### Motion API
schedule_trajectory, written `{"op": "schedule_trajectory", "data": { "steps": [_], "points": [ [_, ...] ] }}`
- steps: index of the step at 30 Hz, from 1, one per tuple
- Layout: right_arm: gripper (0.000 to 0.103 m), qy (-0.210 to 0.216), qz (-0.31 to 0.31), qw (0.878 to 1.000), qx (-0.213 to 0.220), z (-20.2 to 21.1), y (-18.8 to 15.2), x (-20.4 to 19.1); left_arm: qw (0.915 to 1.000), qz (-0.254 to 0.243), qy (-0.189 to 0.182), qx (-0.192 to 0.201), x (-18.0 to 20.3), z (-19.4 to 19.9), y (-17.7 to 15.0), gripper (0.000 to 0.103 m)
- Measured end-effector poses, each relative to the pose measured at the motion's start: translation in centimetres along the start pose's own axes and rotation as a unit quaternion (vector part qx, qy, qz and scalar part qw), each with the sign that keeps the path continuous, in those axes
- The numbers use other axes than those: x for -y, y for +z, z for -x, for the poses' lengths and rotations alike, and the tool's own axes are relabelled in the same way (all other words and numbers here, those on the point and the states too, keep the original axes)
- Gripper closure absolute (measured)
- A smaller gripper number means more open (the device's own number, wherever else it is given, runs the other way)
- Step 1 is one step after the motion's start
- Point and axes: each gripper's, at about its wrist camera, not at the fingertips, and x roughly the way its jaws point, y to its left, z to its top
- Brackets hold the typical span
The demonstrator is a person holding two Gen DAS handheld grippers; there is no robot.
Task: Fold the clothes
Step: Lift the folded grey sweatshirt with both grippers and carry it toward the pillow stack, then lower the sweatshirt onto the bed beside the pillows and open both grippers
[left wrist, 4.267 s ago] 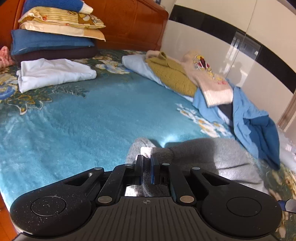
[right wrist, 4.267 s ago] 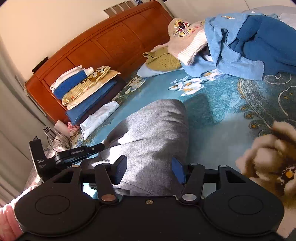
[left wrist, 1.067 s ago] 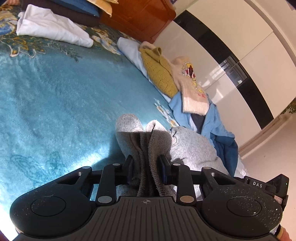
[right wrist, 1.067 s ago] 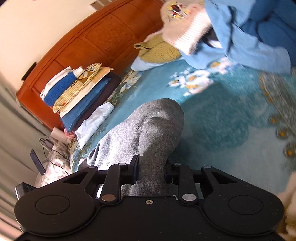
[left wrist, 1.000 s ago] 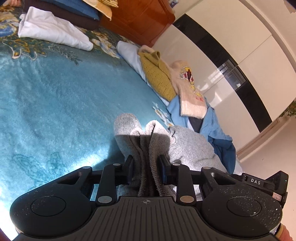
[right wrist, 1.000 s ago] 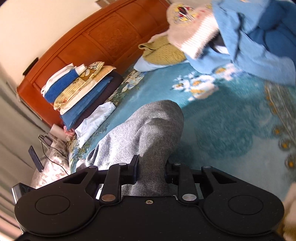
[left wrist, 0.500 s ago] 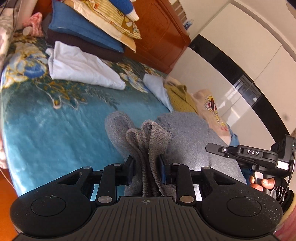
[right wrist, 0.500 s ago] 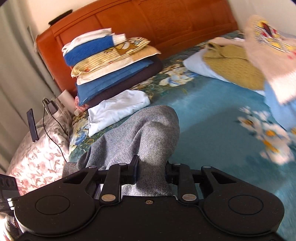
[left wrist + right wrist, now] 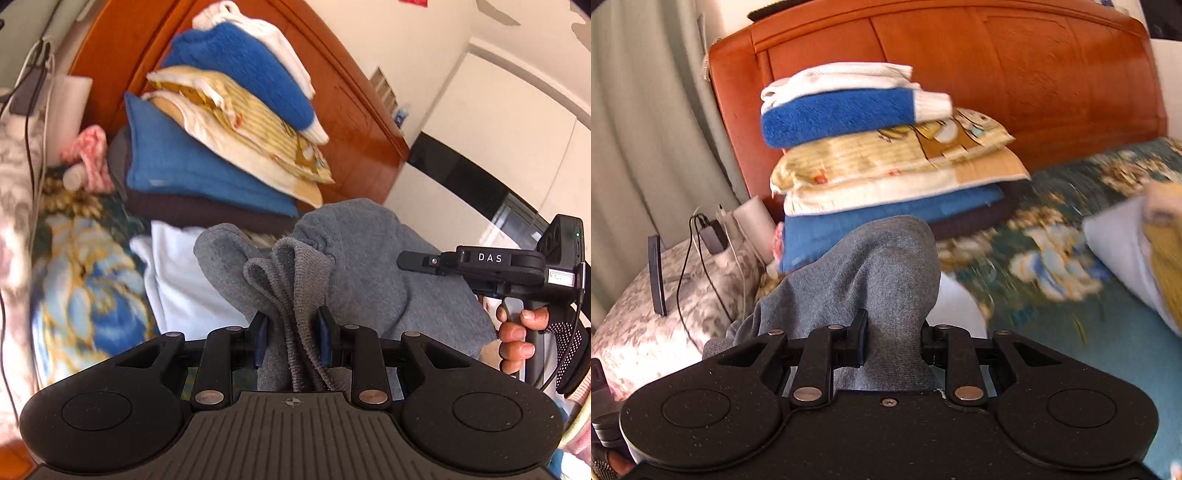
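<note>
A folded grey sweater [image 9: 362,266] is held up between both grippers, above the bed. My left gripper [image 9: 291,338] is shut on its bunched ribbed edge. My right gripper [image 9: 894,345] is shut on the other end of the grey sweater [image 9: 871,280]. The right gripper's body [image 9: 517,262] and the hand holding it show at the right of the left wrist view. A folded white garment [image 9: 177,273] lies on the bed just under the sweater. Behind it stands a stack of folded clothes and bedding [image 9: 879,155] against the wooden headboard [image 9: 1034,74].
The bed has a teal flowered blanket [image 9: 1052,266]. A pale blue garment and a yellow knit [image 9: 1137,251] lie at the right. A floral-covered bedside surface [image 9: 657,314] with a charger, cables and a phone stands at the left, by a curtain.
Both grippers have carried the grey sweater across the bed toward the headboard. The folded stack and the white garment are now close in front. Both grips are unchanged.
</note>
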Motion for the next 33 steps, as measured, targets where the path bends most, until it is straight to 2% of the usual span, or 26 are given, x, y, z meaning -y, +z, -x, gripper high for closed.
{"op": "schedule_trajectory", "data": {
  "steps": [5, 11, 15, 18, 20, 21, 23, 26, 30, 33],
  "points": [
    [0.078, -0.003, 0.003, 1.000, 0.008, -6.0, 3.3, -0.5, 0.9995, -0.007, 0.022, 0.021, -2.9, -3.0, 3.2, 0.079],
    [0.078, -0.018, 0.025, 1.000, -0.001, -13.1, 5.3, -1.1, 0.9985, -0.006, 0.052, 0.016, -5.9, -6.6, 4.4, 0.079],
    [0.079, -0.034, 0.020, 0.999, -0.014, -16.6, 5.1, -0.6, 0.9972, -0.002, 0.074, 0.003, -7.9, -9.1, 4.3, 0.077],
    [0.079, -0.061, 0.011, 0.997, -0.040, -19.0, 3.7, 0.4, 0.9962, 0.007, 0.087, -0.006, -9.4, -10.2, 3.4, 0.074],
    [0.077, -0.071, -0.005, 0.996, -0.044, -19.8, 2.6, 1.4, 0.9960, 0.008, 0.089, -0.010, -10.0, -10.5, 3.0, 0.069],
    [0.072, -0.074, -0.010, 0.996, -0.047, -20.2, 2.2, 1.9, 0.9959, 0.008, 0.089, -0.011, -10.3, -10.6, 2.8, 0.065],
    [0.071, -0.081, -0.019, 0.995, -0.055, -20.8, 1.4, 2.8, 0.9957, 0.010, 0.092, -0.013, -11.0, -11.1, 2.7, 0.056],
    [0.066, -0.089, -0.031, 0.994, -0.058, -21.3, 0.8, 3.5, 0.9958, 0.020, 0.088, -0.017, -11.3, -11.2, 2.9, 0.056],
    [0.063, -0.088, -0.010, 0.995, -0.051, -20.3, 1.4, 2.7, 0.9968, -0.007, 0.080, 0.003, -9.7, -9.7, 3.6, 0.060],
    [0.061, -0.083, 0.025, 0.995, -0.044, -18.4, 2.1, 2.2, 0.9967, -0.019, 0.067, 0.041, -8.4, -7.7, 4.5, 0.060]
  ]
}}
